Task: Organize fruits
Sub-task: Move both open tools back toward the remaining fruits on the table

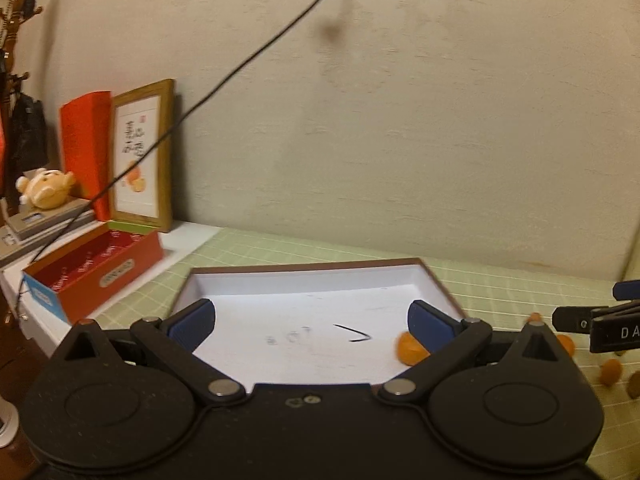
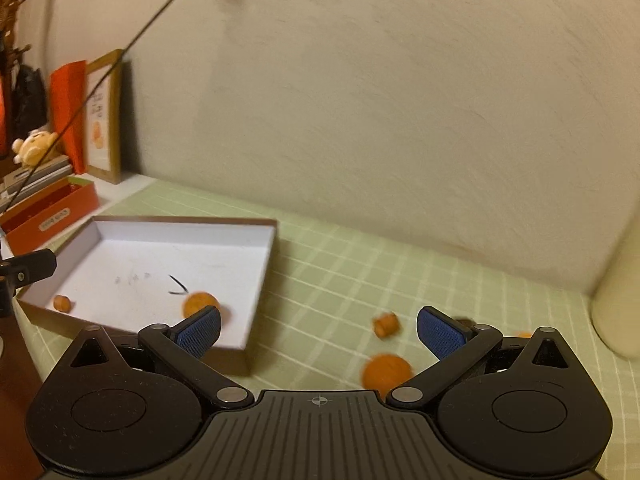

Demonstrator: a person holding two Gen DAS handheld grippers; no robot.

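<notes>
Two oranges lie in the white box; seemingly two more outside; left gripper and right gripper both spread, empty.

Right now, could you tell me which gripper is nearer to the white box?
Left. The left gripper hangs open right over the white box, while the right gripper sits open beside it, above the checked cloth.

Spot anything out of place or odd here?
Yes: several oranges lie loose on the green checked cloth beside the white box, which holds only two. A black pen mark mars its floor.
</notes>
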